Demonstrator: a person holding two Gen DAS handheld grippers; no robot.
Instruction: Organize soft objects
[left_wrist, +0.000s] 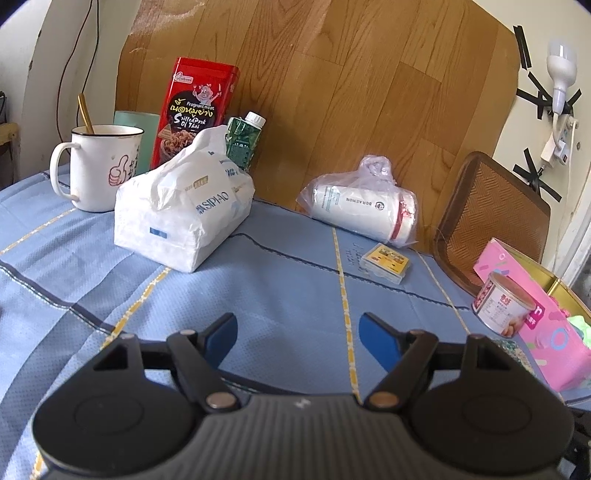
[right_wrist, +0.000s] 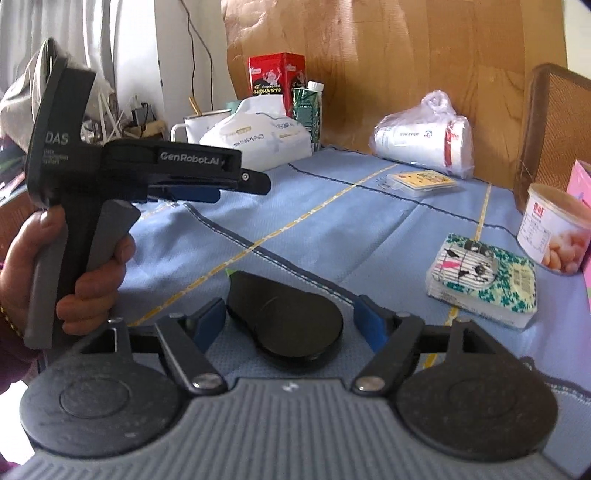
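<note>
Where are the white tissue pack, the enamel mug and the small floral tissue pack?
white tissue pack (left_wrist: 177, 221), left wrist view, front face.
enamel mug (left_wrist: 99, 170), left wrist view, side wall.
small floral tissue pack (right_wrist: 484, 280), right wrist view, top face.

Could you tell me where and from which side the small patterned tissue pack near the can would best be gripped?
Probably across its two long sides, at mid-length. The small tissue pack lies flat on the blue tablecloth, angled, with clear cloth all round; the can stands apart behind it. The open right gripper could come from above and the near side, jaws turned to span the narrow width; the soft pack should compress slightly.
</note>
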